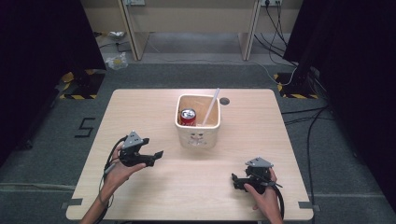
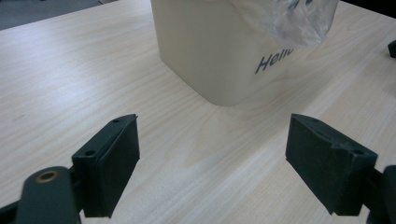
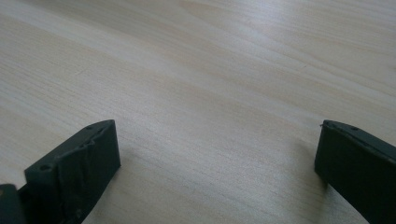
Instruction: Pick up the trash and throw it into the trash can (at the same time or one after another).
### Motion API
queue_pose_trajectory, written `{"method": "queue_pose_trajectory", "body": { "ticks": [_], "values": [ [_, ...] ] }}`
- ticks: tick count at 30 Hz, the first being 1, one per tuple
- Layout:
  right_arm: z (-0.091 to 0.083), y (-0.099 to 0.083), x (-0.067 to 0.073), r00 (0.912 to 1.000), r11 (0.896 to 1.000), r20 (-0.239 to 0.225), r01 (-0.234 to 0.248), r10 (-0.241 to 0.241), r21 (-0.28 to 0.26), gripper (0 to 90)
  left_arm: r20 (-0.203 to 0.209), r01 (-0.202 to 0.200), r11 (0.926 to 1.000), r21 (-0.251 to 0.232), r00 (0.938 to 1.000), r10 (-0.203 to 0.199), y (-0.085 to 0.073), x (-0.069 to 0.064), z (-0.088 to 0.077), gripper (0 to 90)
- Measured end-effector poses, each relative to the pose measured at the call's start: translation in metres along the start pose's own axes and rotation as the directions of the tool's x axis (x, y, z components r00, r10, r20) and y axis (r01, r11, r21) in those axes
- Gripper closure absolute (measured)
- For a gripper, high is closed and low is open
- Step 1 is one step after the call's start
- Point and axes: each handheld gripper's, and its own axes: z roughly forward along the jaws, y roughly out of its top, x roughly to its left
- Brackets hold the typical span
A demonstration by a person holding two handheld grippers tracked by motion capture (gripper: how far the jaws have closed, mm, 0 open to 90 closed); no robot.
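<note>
A cream square bin (image 1: 198, 134) stands at the middle of the wooden table (image 1: 140, 109). A red can (image 1: 188, 116) and a white straw (image 1: 211, 106) sit inside it, the straw leaning out to the upper right. My left gripper (image 1: 158, 155) hovers left of the bin, open and empty, pointing toward it. In the left gripper view the bin (image 2: 210, 51) shows blue "Hello" lettering and a clear plastic liner (image 2: 296, 18) draped over its rim, beyond my open left gripper (image 2: 212, 158). My right gripper (image 1: 235, 179) rests near the front right, open; my right gripper (image 3: 217, 163) has bare wood between its pads.
A small dark round hole (image 1: 225, 101) lies in the table just behind the bin. Bare wood (image 1: 196, 182) stretches between the two hands. Around the table are grey floor, cables (image 1: 308, 121), black curtains and a floor mark "5" (image 1: 86, 127).
</note>
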Motion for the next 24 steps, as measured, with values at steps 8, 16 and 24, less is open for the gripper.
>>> {"method": "queue_pose_trajectory", "body": {
  "ticks": [8,16,24],
  "values": [
    [0.0,0.0,0.0,1.0,1.0,0.0,-0.001,0.001,0.0,0.4,-0.001,-0.007,0.9996,0.027,1.0,0.007,-0.013,-0.002,0.002,17.1],
    [0.0,0.0,0.0,1.0,1.0,0.0,-0.002,0.002,0.0,0.4,0.0,-0.009,0.9986,0.052,1.0,0.009,-0.027,-0.005,0.002,17.3],
    [0.0,0.0,0.0,1.0,1.0,0.0,-0.002,0.002,0.001,0.4,-0.001,-0.029,0.9949,0.097,0.9996,0.029,-0.041,-0.01,0.006,17.3]
  ]
}}
